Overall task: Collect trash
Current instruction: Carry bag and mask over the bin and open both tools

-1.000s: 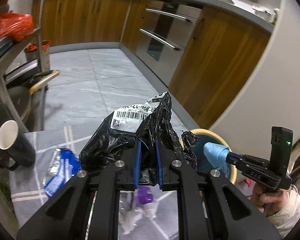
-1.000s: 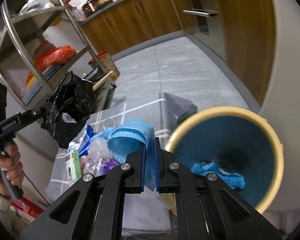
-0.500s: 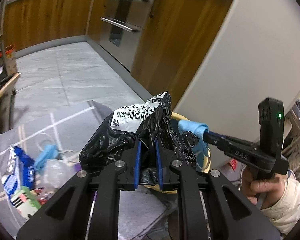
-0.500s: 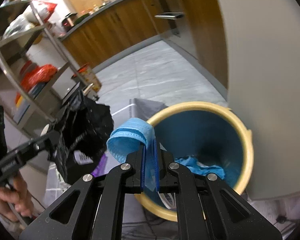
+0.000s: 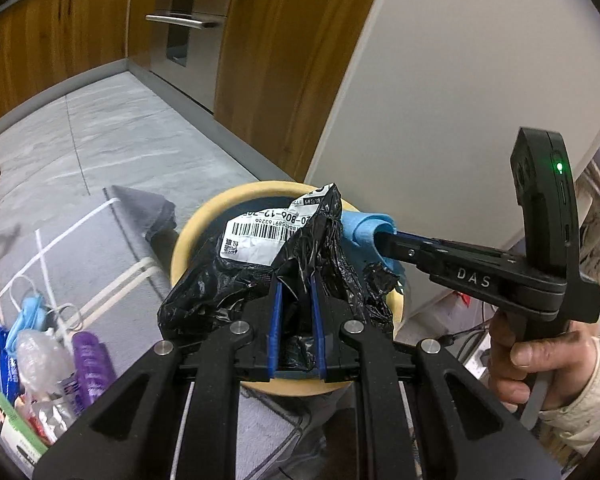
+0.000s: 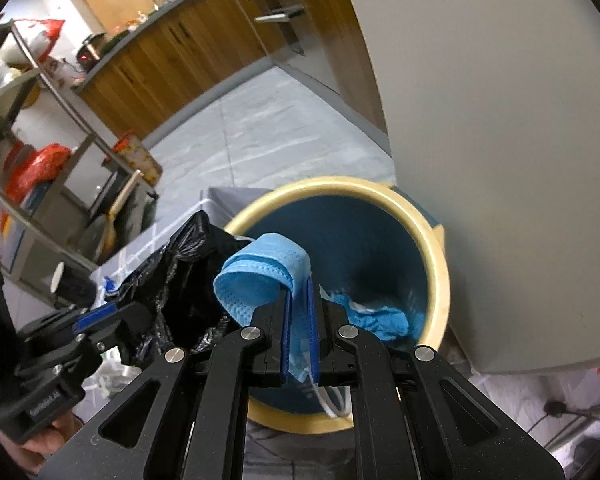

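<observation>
Two clenched claws – left claw (image 5: 296,320) gripping one black bag (image 5: 260,276), right claw (image 6: 299,328) one blue mask (image 6: 260,280) – over one bin (image 6: 436,264).

both wrist views close, angled down along tongs; share yellow-rimmed bin (image 5: 188,236) (image 6: 436,256), kitchen floor (image 5: 112,132) (image 6: 268,136).

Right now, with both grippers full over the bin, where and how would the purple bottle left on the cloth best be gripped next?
Across its middle, from above. The purple bottle lies on its side on the grey cloth, its long body exposed on top, with clear plastic crowding its left flank. Jaws should probably close across the narrow width, not along its length.
</observation>
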